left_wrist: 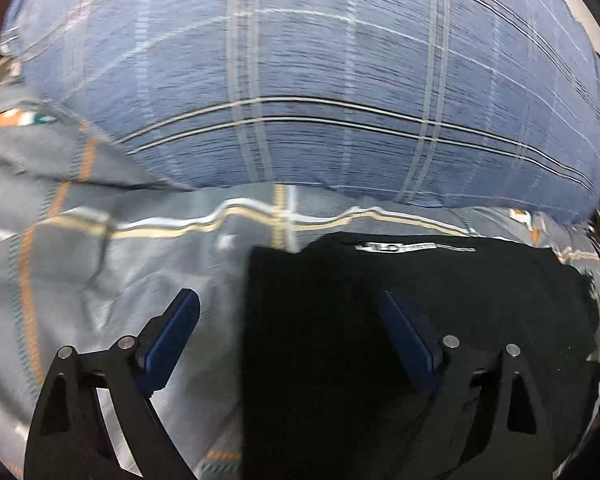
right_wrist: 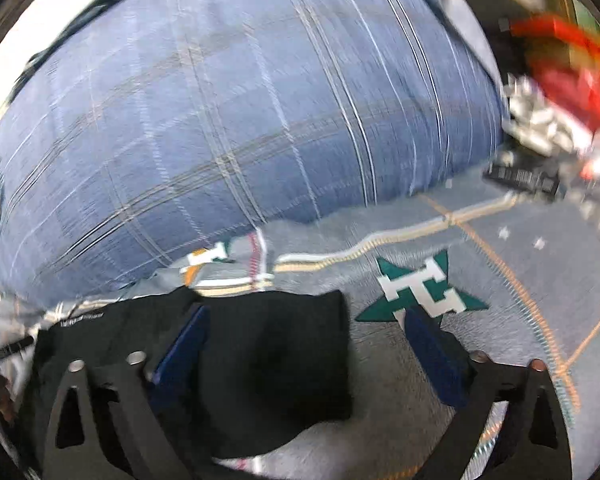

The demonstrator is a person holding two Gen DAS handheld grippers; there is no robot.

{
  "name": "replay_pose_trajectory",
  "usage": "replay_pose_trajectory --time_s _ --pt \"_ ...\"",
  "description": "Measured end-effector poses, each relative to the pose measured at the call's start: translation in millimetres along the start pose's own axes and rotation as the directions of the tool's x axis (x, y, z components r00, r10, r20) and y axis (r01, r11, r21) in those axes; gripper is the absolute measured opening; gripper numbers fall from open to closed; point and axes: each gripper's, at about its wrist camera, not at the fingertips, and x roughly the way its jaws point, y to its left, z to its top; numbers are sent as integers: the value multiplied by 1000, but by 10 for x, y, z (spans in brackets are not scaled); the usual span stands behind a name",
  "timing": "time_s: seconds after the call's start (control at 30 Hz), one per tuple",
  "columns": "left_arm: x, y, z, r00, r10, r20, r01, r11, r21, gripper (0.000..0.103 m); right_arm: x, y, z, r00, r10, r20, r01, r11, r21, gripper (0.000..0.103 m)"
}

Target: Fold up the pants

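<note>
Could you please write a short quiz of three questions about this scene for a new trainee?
1. True or false: the left tool is clamped on the black pants.
2. Which thing lies behind the pants? A) a blue plaid pillow B) a wooden box C) a white towel
3. Fill in: on the grey bedsheet, beside the right tool, there is a green ____ with a white letter.

Key: 1 false, both tools stand open and nothing is pinched; 2 A; 3 star.
</note>
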Motion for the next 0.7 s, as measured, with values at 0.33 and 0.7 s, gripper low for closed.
replay_pose_trajectory --time_s 0.33,0.7 --pt "354 -4 118 992 -103 -78 102 995 -18 57 594 -198 177 996 26 -80 -22 998 51 79" --pt "53 -48 164 993 -113 -45 114 993 17 34 713 -63 107 988 16 -155 -23 999 -39 14"
